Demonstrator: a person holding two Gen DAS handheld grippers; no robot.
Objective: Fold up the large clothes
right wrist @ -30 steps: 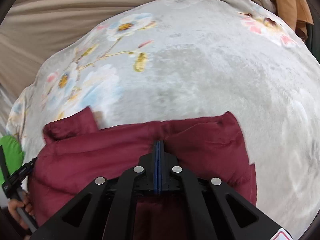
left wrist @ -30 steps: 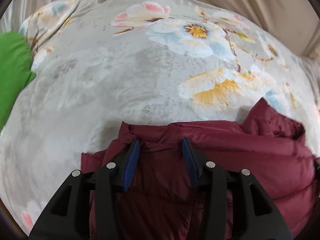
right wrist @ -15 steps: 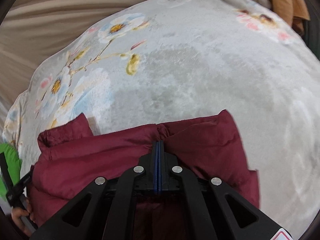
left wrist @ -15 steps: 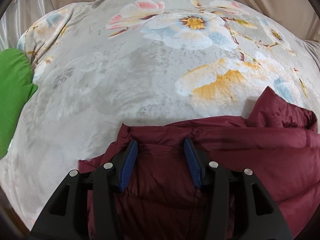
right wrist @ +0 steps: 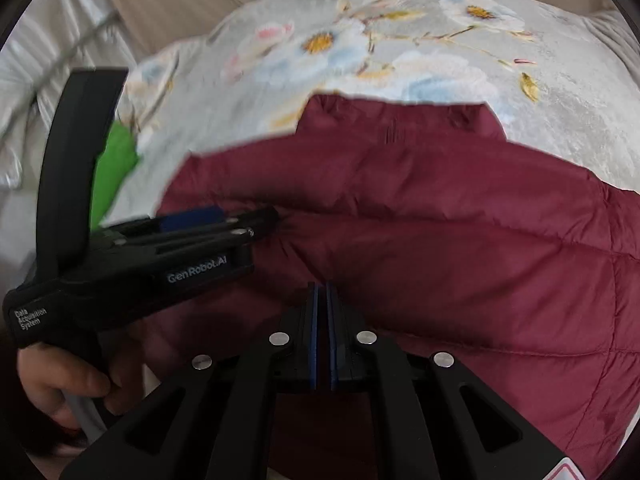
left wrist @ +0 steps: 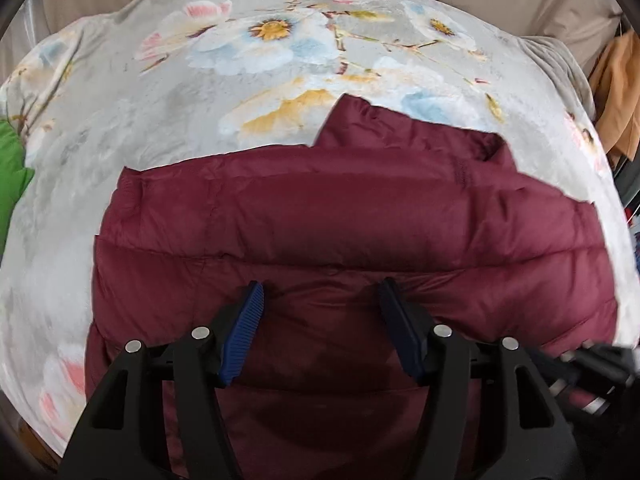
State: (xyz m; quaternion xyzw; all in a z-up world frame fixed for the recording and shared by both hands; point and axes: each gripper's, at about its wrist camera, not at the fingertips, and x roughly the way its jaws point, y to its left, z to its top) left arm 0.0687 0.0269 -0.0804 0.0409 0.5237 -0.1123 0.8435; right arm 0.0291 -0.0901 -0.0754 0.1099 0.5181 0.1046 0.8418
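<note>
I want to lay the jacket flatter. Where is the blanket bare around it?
Bare blanket lies beyond the jacket collar and along its left edge, up to the green cloth. A narrower strip runs on the right toward the orange clothes. Over the jacket it is crowded: left gripper open, right gripper shut.

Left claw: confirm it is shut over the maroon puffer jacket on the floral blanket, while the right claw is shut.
Not quite: the left claw is open, its blue pads spread apart over the maroon puffer jacket, as the left wrist view shows. The jacket does lie on the floral blanket, and the right claw is shut.
</note>
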